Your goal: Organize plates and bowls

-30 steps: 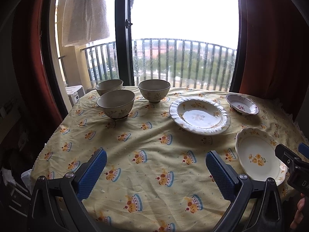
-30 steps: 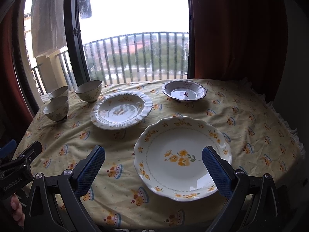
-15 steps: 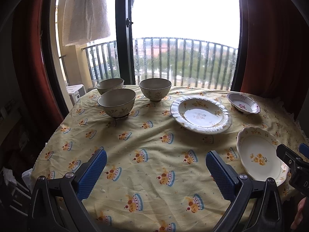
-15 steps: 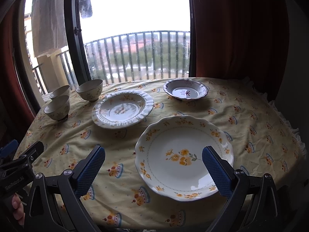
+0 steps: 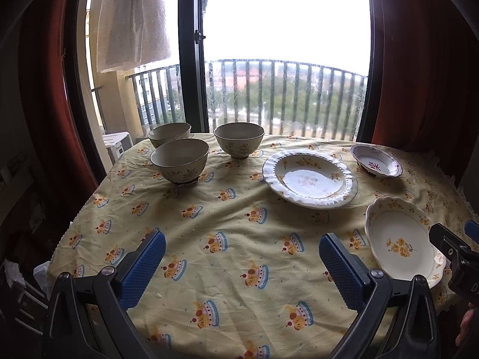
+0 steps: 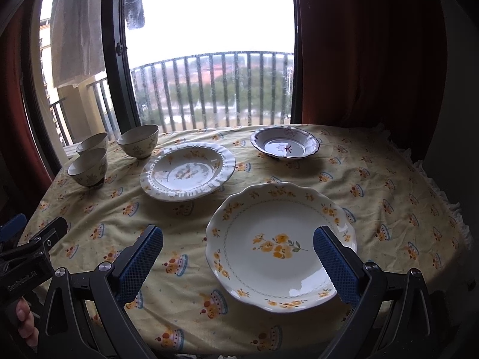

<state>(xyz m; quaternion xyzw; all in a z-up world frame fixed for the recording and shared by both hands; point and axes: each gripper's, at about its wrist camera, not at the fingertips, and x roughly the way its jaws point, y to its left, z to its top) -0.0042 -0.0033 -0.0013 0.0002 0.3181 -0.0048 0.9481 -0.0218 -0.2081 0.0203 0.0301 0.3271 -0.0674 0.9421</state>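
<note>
Three beige bowls stand at the far left: a near bowl (image 5: 179, 160), a back bowl (image 5: 169, 133) and a middle bowl (image 5: 239, 140). A ruffled white plate (image 5: 310, 178) sits mid-table, a purple-trimmed dish (image 5: 376, 164) far right, and a yellow-flower plate (image 5: 402, 243) near right. My left gripper (image 5: 241, 264) is open above bare cloth at the front. My right gripper (image 6: 238, 258) is open over the near edge of the yellow-flower plate (image 6: 281, 245). The ruffled plate (image 6: 187, 175), purple dish (image 6: 284, 146) and bowls (image 6: 88, 166) lie beyond it.
The table wears a yellow patterned cloth (image 5: 227, 224). A window with a balcony railing (image 5: 284, 95) is behind it, red curtains (image 5: 419, 74) at both sides. The table edge falls away at the left and the front.
Both views have tilted slightly, so the table sits a little lower in frame. Both grippers stay open, and no dish has moved.
</note>
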